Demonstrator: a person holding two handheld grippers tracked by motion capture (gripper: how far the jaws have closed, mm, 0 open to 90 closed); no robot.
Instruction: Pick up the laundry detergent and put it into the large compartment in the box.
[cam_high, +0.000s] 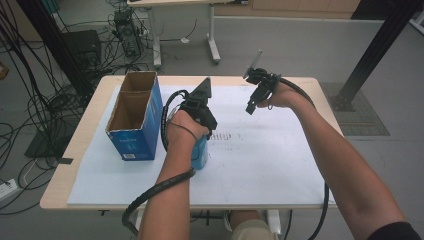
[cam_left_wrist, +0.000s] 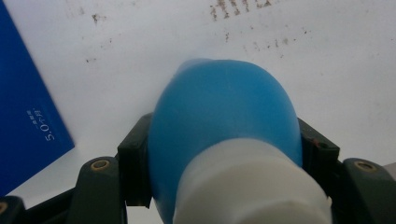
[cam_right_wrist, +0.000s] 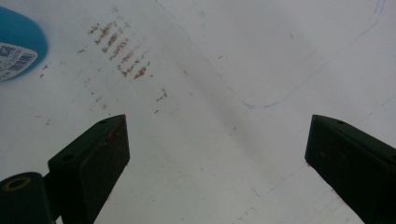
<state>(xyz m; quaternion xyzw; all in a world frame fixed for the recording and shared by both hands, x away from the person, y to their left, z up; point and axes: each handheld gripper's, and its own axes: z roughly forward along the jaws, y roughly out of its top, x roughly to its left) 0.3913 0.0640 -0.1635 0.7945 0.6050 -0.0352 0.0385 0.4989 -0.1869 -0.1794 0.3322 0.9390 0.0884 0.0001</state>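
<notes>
On the table (cam_high: 60, 192), a white sheet (cam_high: 280, 170) covering most of the wooden top, marked with rows of small brown specks near its middle and faint blue pencil outlines. At the sheet's left, a blue box (cam_high: 136, 142) standing upright, top flaps open, bare cardboard inside, split into two compartments. Just right of the box, and apart from it, a blue bottle (cam_left_wrist: 224, 107) with a white cap, standing on the sheet under the left hand. In the left gripper view, seen from above: white cap nearest the camera, blue shoulder bulging below it, box wall at the left edge with white lettering. Left gripper (cam_high: 202, 131) pointing down over the bottle, black fingers (cam_left_wrist: 133, 158) clenched against both sides of the blue body just under the cap, pads touching it, so grasping the bottle. Grey three-cornered plate sticking up from the gripper's top, cable looping round the wrist and trailing off the near edge. Right gripper (cam_high: 251, 107) held up over the sheet's far right part, well apart from bottle and box, tipped downward. In the right gripper view, fingers (cam_right_wrist: 93, 163) released, spread wide with nothing between them, bare sheet below, and a corner of the bottle with its label at the upper left. Beyond the table, grey floor, tangled cables and another table's legs.
</notes>
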